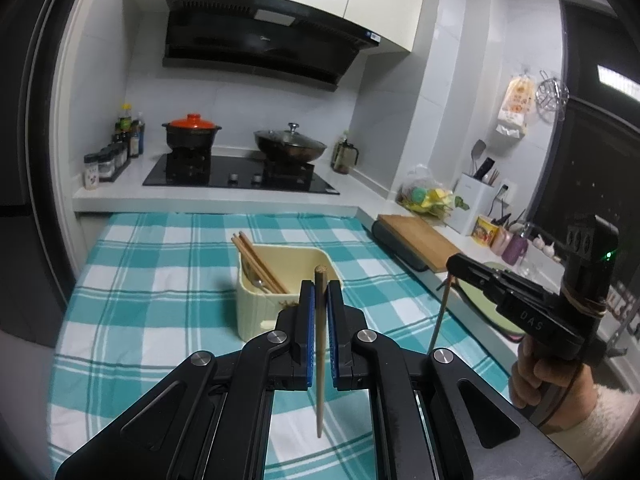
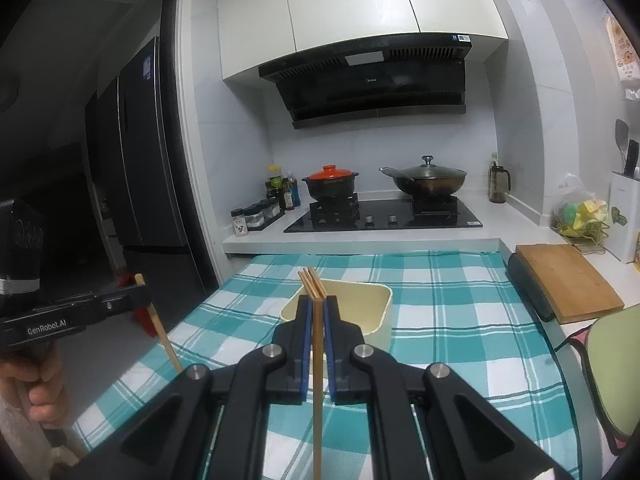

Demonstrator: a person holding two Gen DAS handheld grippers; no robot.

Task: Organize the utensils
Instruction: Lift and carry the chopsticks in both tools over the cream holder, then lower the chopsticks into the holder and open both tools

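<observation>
- Left wrist view: your left gripper has its blue pads closed on a single wooden chopstick, which stands nearly upright between them, blunt end above the fingertips and tip hanging free above the checked cloth.
- Just past that gripper sits the cream holder on the teal-and-white cloth; several chopsticks lean inside it against its far-left corner, next to something metal, perhaps a spoon.
- At the right edge of the same view, your right gripper is clamped on a second thin stick that slants downward; your hand is wrapped around its handle.
- Right wrist view: your right gripper is pinched tight on that chopstick, which runs straight down the gap between the pads, above the cloth.
- The holder lies directly beyond the fingertips, with the stored chopstick ends showing above them.
- At the left edge your left gripper holds its chopstick tilted, above the floor beside the table.
- A wooden cutting board lies on the counter to the right of the cloth.
</observation>
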